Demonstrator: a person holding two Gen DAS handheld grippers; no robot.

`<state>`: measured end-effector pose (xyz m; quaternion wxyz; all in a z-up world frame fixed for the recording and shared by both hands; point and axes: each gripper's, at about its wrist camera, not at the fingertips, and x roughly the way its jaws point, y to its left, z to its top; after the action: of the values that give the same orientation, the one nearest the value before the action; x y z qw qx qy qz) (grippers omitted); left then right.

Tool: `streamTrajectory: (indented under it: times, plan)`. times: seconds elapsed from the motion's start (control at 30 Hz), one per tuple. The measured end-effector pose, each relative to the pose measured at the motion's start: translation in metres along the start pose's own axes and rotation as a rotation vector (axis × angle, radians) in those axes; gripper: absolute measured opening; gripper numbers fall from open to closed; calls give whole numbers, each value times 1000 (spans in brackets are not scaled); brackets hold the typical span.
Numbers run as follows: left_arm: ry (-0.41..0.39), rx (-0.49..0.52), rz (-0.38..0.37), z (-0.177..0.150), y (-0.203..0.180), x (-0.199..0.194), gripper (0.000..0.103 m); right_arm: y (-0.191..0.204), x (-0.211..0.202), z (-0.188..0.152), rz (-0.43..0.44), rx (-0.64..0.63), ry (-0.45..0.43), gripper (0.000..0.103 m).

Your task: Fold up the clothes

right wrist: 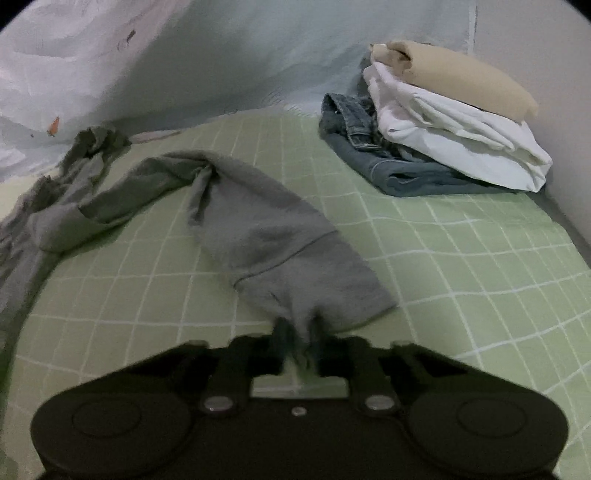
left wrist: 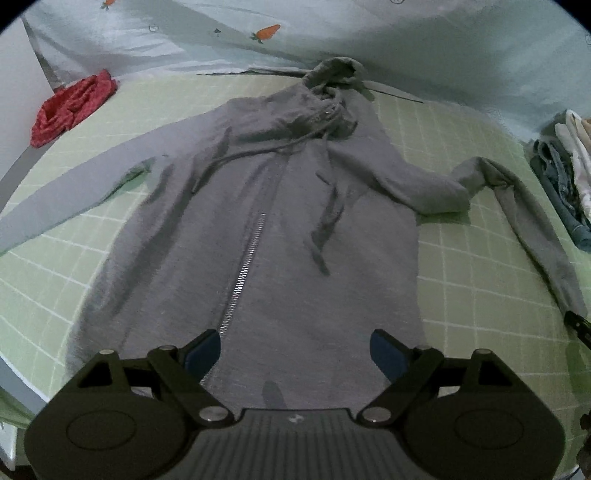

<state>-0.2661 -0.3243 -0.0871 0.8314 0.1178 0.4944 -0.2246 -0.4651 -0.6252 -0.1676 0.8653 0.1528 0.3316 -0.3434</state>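
Grey hoodie [left wrist: 266, 229] lies spread out, unfolded, on the green checked sheet [left wrist: 472, 258]. Your right gripper [right wrist: 297, 341] is clenched on its sleeve cuff [right wrist: 314, 291]; your left gripper [left wrist: 295, 350] hangs released over the hem. Beyond the cuff sits a folded stack [right wrist: 443, 122].

Colours on the bed

The hoodie [left wrist: 280, 229] is grey with a shiny silver zipper [left wrist: 243, 273]. The bed sheet [right wrist: 461, 266] is light green with thin white lines that make squares. The blanket [left wrist: 166, 40] is pale blue with little orange carrots [left wrist: 266, 32]. One cloth [left wrist: 70, 107] is red. In the pile, the jeans [right wrist: 402, 170] are blue, the next cloth [right wrist: 454, 129] is white, and the top one [right wrist: 461, 79] is tan. The left tool [left wrist: 295, 352] is black with blue pads [left wrist: 203, 354].
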Motion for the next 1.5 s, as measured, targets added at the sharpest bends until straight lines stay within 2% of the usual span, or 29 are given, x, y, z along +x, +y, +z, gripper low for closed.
streamTrajectory:
  times: [0.1,0.2,0.3,0.53,0.6,0.67,0.73,0.77,0.8,0.87,1.03,1.07,1.17,1.3,1.37,1.43,1.5]
  plan:
    - [-14,-5,-2,3,-4,-1,88,-10,-21,7,15,26,-38,10]
    - [-30,-10,-3,6,-7,-3,88,-23,-72,32,-2,85,-178,9]
    - [-41,-21,-6,9,-10,-3,88,-38,-110,60,-64,97,-310,9]
    - [-79,-50,2,21,-10,-4,88,-90,-110,111,-148,193,-427,9]
    - [-79,-69,12,23,-8,-2,88,-99,-96,116,-180,218,-404,9]
    - [-78,-89,21,26,-5,0,88,-105,-72,111,-235,233,-336,9]
    - [-77,-111,37,28,-2,2,88,-113,-35,100,-267,253,-156,11]
    - [-78,-121,45,29,0,3,88,-115,-19,90,-271,277,-82,17]
    - [-78,-132,53,31,1,3,88,-116,-11,80,-268,297,-46,20]
    - [-71,-149,61,34,1,8,88,-111,-6,65,-256,313,-27,45]
    - [-34,-152,66,44,-6,23,89,-105,3,44,-186,354,-10,61]
    - [-30,-139,66,46,-10,25,89,-105,6,42,-164,367,-11,62]
    - [-30,-79,70,53,-22,28,89,-99,5,42,-177,319,-29,62]
    - [-31,-21,65,64,-34,34,89,-74,1,46,-196,148,-64,67]
    - [-21,-3,47,67,-40,38,89,-59,-2,46,-182,73,-84,77]
    - [-8,26,37,68,-46,42,89,-46,4,45,-188,-1,-70,79]
    - [-10,60,35,67,-51,41,89,-34,16,45,-240,-99,-34,79]
